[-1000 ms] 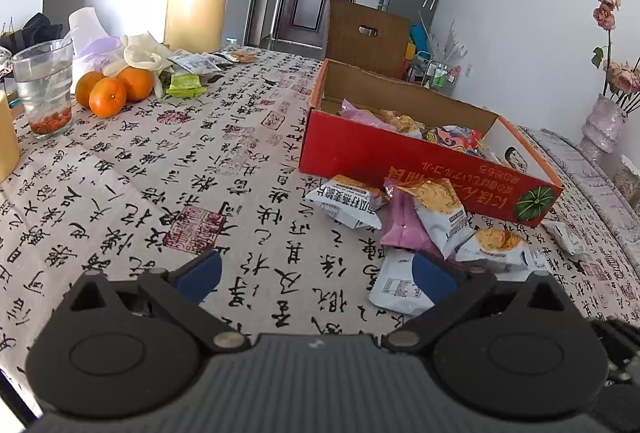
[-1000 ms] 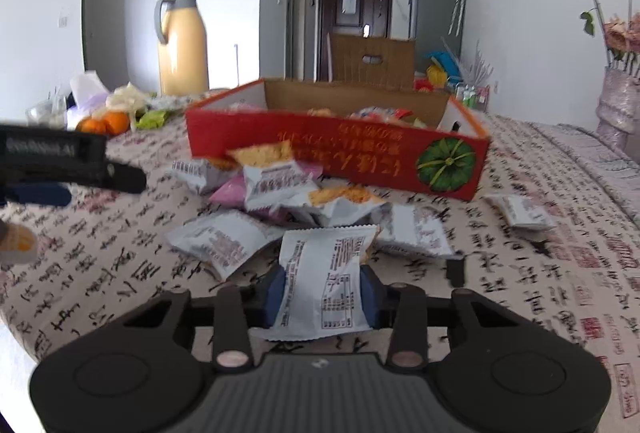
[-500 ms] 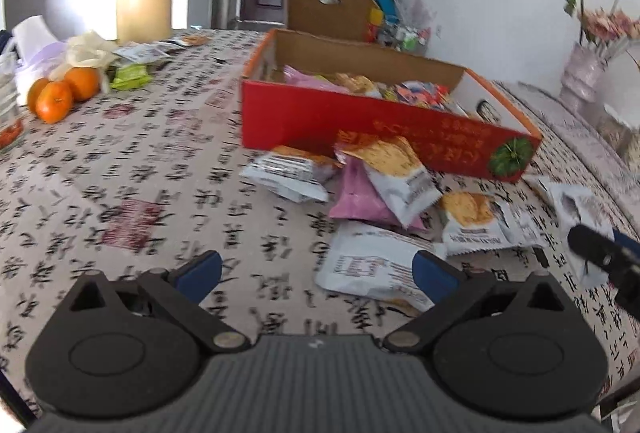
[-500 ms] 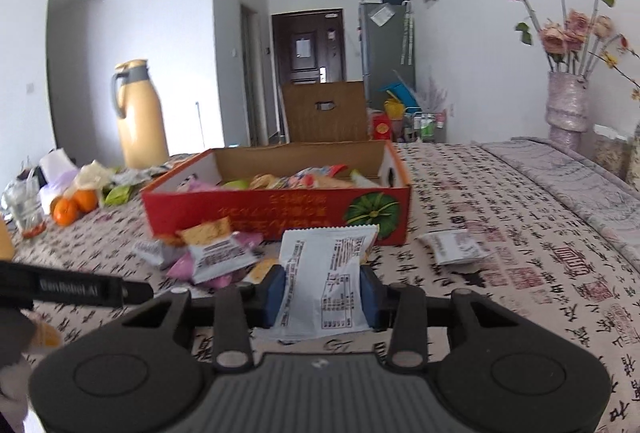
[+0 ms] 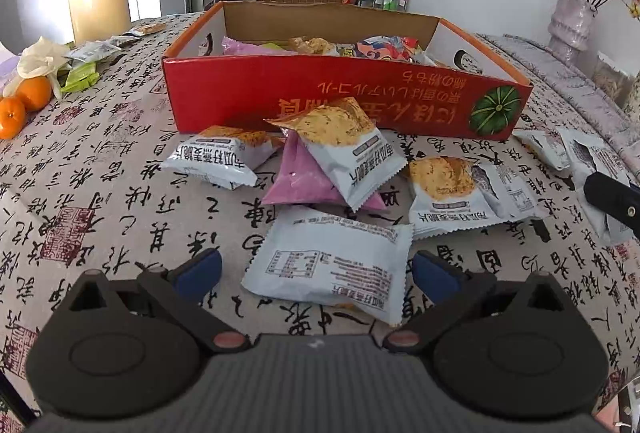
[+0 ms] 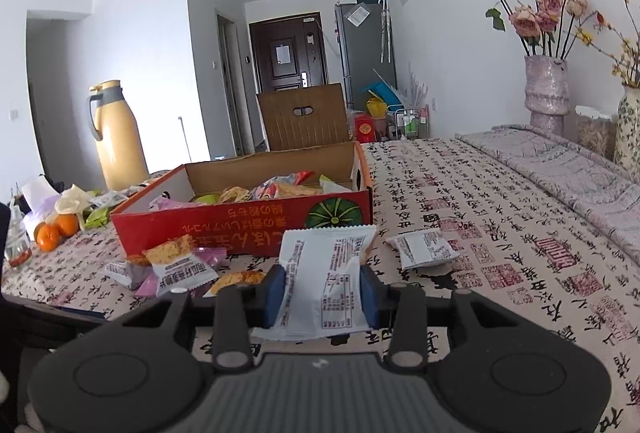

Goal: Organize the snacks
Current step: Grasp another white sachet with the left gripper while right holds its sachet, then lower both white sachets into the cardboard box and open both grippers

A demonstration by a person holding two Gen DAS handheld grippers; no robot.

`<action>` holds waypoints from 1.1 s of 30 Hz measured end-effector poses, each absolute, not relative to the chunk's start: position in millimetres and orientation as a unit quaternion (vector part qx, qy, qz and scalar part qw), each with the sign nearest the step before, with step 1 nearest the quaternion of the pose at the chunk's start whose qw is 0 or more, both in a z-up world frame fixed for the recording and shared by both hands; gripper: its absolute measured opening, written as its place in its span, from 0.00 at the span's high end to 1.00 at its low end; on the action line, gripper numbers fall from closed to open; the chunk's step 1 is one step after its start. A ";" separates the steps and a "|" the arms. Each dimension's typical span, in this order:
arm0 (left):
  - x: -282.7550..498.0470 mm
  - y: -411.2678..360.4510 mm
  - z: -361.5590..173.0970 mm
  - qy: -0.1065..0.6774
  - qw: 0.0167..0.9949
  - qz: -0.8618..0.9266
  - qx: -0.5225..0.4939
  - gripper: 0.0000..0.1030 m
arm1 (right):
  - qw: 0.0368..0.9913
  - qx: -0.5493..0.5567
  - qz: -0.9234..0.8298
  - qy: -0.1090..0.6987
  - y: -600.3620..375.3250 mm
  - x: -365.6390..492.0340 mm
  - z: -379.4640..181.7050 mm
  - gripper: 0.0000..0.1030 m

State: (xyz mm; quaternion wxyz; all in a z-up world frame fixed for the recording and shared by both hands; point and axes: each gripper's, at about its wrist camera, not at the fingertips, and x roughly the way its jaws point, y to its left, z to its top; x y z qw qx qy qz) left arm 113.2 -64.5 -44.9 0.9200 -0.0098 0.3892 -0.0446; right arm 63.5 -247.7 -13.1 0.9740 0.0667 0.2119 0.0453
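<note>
Left wrist view: the left tool point(image 5: 316, 273) is seen from behind, jaws spread wide, nothing gripped. 1 white snack packet point(image 5: 326, 265) lies flat on the counter point(image 5: 100, 169) directly btwn the 2 blue pads point(image 5: 200, 269), w/ clear gaps on both sides. Its long axis runs across the frame, from pad to pad, so the jaws would have to close along the packet's length rather than its narrow side. Just beyond it, more packets are scattered: a pink packet point(image 5: 296, 177) under a tilted cracker packet point(image 5: 344, 149), another to the left point(image 5: 220, 157), 2 more to the right point(image 5: 444, 189). Behind them stands the red cardboard box point(image 5: 280, 97), open-topped and already holding snacks. At the far right edge, a dark part of the right tool is seen w/ a white packet beside it. The left tool is judged to be the nearer one to the loose pile.

Right wrist view: the right tool point(image 6: 322, 295) is clamped on a white packet point(image 6: 326, 281), which is held upright btwn the pads, printed back facing the camera, lifted clear of the counter. The red box point(image 6: 240, 221) lies ahead and to the left of the held packet, its open top visible, near but not yet under it. 1 stray packet point(image 6: 426, 247) rests on the counter to the right of the box. A move forward and leftward over the box's near wall is judged to be needed before release.
</note>
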 end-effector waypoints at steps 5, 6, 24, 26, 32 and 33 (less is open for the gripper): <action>115.5 -66.0 -45.2 0.388 0.921 -0.033 -0.013 0.03 | 0.972 0.065 0.051 0.218 -247.2 65.6 -16.7 0.63; 114.7 -67.3 -45.1 0.385 0.922 -0.030 -0.008 0.08 | 0.972 0.065 0.052 0.218 -247.1 65.6 -17.3 0.63; 85.9 -57.0 -31.7 0.350 0.936 -0.047 -0.016 0.54 | 0.972 0.059 0.061 0.218 -236.1 61.1 -16.7 0.62; 81.4 -54.2 -27.5 0.341 0.939 -0.044 -0.020 0.54 | 0.972 0.059 0.062 0.218 -236.2 60.7 -16.6 0.62; 72.6 -49.0 -8.0 0.310 0.949 -0.043 -0.028 0.54 | 0.973 0.058 0.063 0.215 -236.4 60.4 -14.5 0.62; 72.5 -49.0 -4.4 0.304 0.951 -0.043 -0.029 0.54 | 0.973 0.058 0.064 0.213 -236.4 60.6 -13.3 0.62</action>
